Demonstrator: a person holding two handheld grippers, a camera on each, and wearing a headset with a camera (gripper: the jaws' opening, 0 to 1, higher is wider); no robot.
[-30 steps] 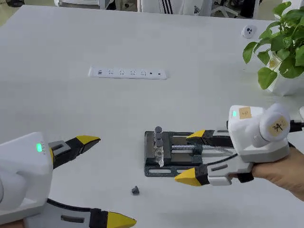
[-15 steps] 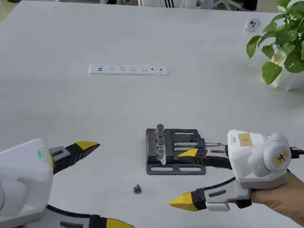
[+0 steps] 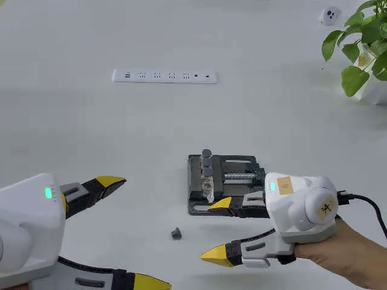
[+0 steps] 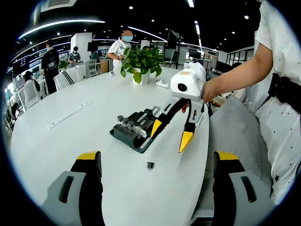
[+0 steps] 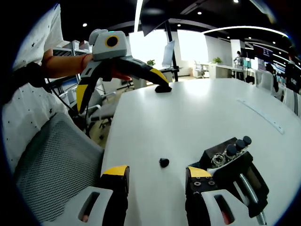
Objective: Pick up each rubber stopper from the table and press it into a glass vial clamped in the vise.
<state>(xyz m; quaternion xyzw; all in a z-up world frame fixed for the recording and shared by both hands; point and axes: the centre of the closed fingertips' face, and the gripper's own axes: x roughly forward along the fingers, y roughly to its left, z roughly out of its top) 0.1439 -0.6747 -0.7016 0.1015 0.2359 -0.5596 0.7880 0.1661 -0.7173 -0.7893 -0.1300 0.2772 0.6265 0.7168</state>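
White worktable (image 3: 91,133), open-plan office behind it in the gripper views.

Lower left of the head view: left gripper (image 3: 145,231), jaws spread wide, holding nothing.

Lower right: right gripper (image 3: 208,231), jaws also parted and empty, yellow tips pointing toward frame left.

Between the two, low centre: one loose rubber stopper (image 3: 176,233) on the bare table. It is small and dark and seems to stand upright; its taper is too small to read.

- It lies just left of the right gripper's lower tip.
- In the right gripper view it sits straight ahead in the gap between the jaws, a little toward the right-hand one.
- The right gripper looks the nearer; a short push forward along its own line should bracket the stopper.

Above and right of the stopper, mid-frame: vise (image 3: 227,187), with a row of vials running near to far. The nearest vial (image 3: 208,190) appears clear and uncapped, while the three beyond carry dark caps.

Upper centre: power strip (image 3: 164,76). Upper right corner: potted plant (image 3: 363,42).
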